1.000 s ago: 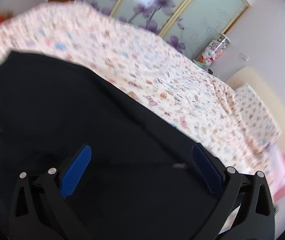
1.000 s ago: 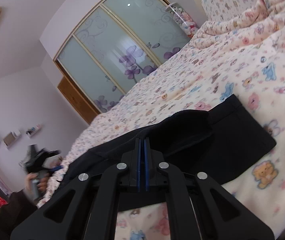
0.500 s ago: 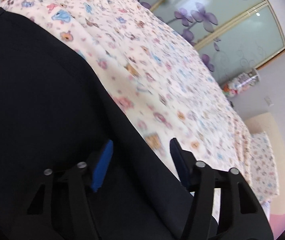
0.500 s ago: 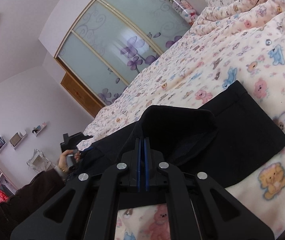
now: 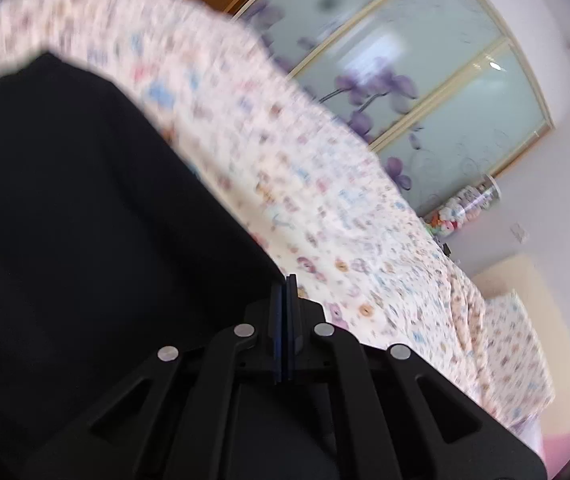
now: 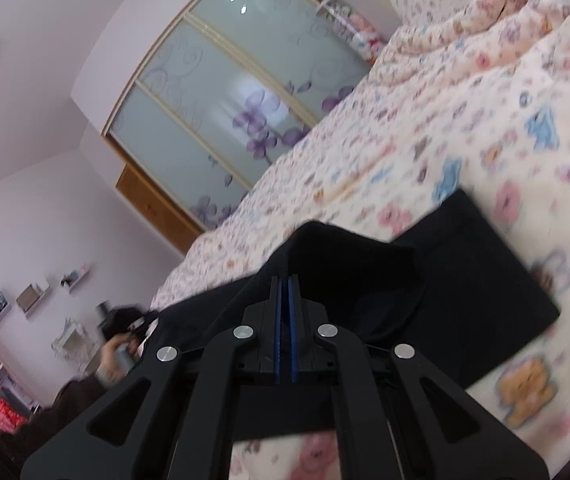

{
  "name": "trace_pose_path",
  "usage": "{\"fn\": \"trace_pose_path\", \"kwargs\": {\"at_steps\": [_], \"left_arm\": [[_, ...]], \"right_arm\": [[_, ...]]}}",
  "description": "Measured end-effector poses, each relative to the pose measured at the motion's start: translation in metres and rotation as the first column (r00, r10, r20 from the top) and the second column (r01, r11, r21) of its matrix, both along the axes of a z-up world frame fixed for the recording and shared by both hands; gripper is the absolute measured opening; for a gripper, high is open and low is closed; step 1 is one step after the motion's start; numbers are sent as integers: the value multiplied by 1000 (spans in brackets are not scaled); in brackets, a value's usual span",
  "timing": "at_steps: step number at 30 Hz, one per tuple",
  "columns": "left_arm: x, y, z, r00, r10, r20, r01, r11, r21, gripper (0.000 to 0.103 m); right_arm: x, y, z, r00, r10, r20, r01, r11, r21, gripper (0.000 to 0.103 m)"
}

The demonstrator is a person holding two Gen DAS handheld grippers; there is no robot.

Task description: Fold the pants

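Left gripper [image 5: 284, 280] angled low over the bed [image 5: 325, 208], fingers pressed together at the edge of the black pants [image 5: 85, 220]; whether cloth is pinched between them is unclear. Right gripper [image 6: 284, 280] is clamped on a raised fold of the pants [image 6: 465, 280]. Both views motion-blurred; the pants are cut off at the left wrist view's frame edge.

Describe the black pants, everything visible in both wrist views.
The black pants are plain, dark, soft matte cloth with no visible print. They lie on the cartoon-print bedspread. In the right wrist view a squared end rests flat while a fold is lifted, pinched in the shut right gripper. In the left wrist view they fill the lower left as a broad smooth panel, and the left gripper is shut at their edge.
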State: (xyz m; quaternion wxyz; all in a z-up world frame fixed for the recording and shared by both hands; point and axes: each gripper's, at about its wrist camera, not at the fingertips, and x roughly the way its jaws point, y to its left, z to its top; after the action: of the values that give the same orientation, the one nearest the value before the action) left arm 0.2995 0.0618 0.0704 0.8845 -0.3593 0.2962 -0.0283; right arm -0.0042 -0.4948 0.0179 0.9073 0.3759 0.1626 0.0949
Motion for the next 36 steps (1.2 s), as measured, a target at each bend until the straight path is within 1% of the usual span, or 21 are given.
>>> {"fn": "trace_pose_path", "kwargs": {"at_steps": [5,6,9,11,13,15,16,17,19,20,21,22,23,24,25,26,27,29,32,34,36], "left_arm": [[-102,19,32,990,18,137,-15,1000,-22,1],[-137,21,35,985,22,174,-22,1000,-4,1],[-202,20,27,977,7,214,-16,999,41,1],[-234,17,8,982,-10,188,-2,998,60,1],[-254,17,-26,995,-22,95,19,999,36,1],[-261,19,-58,1000,-22,3,22,1000,11,2],[-262,21,-68,1000,-20,-21,19,1000,-3,2],[-266,23,-79,999,-18,-33,17,999,-31,4],[-273,26,-82,1000,-12,-14,12,999,-41,6],[-277,27,-81,1000,-12,0,12,999,-39,16],[-282,26,-75,1000,-10,24,11,1000,-27,39],[-289,26,-71,999,-7,44,7,1000,-10,52],[-297,25,-65,998,3,70,-4,1000,16,70],[-306,24,-57,993,17,113,-23,998,51,79],[-311,22,-52,990,20,142,-31,997,77,84],[-317,21,-45,984,21,175,-42,993,113,93],[-323,21,-38,978,25,206,-57,987,150,99],[-330,20,-33,970,28,240,-74,980,186,100],[-340,18,-33,960,17,279,-83,970,227,101],[-345,21,-43,958,32,286,-99,970,224,101],[-344,25,-52,963,41,266,-97,975,200,101]], "right_arm": [[-5,-19,14,995,-83,58,81,996,36,3],[-8,-23,16,992,-102,69,100,994,41,3],[-15,-36,11,986,-158,54,155,986,58,3],[-16,-42,0,983,-186,2,185,979,84,3],[-17,-44,-11,976,-206,-73,212,973,89,3],[-22,-43,-20,965,-216,-149,231,968,94,3],[-24,-40,-22,959,-221,-178,240,966,93,4],[-27,-39,-24,950,-227,-213,251,963,94,5],[-34,-41,-24,939,-224,-261,264,956,128,10],[-39,-42,-25,936,-220,-273,266,953,145,19],[-45,-45,-25,935,-219,-278,273,946,174,29],[-54,-48,-23,936,-232,-266,291,933,212,61],[-63,-49,-23,937,-243,-252,303,923,236,82],[-72,-49,-20,944,-252,-215,305,913,272,82],[-77,-49,-18,949,-249,-194,298,911,287,80],[-80,-46,-14,954,-245,-175,288,912,291,70],[-81,-44,-11,955,-242,-170,283,917,282,65],[-71,-37,-13,957,-196,-214,252,928,276,54],[-47,-24,-28,954,-73,-292,177,921,346,53],[-32,-16,-36,939,-35,-343,166,918,361,53],[-21,-13,-40,933,-33,-357,173,914,366,53]]}}
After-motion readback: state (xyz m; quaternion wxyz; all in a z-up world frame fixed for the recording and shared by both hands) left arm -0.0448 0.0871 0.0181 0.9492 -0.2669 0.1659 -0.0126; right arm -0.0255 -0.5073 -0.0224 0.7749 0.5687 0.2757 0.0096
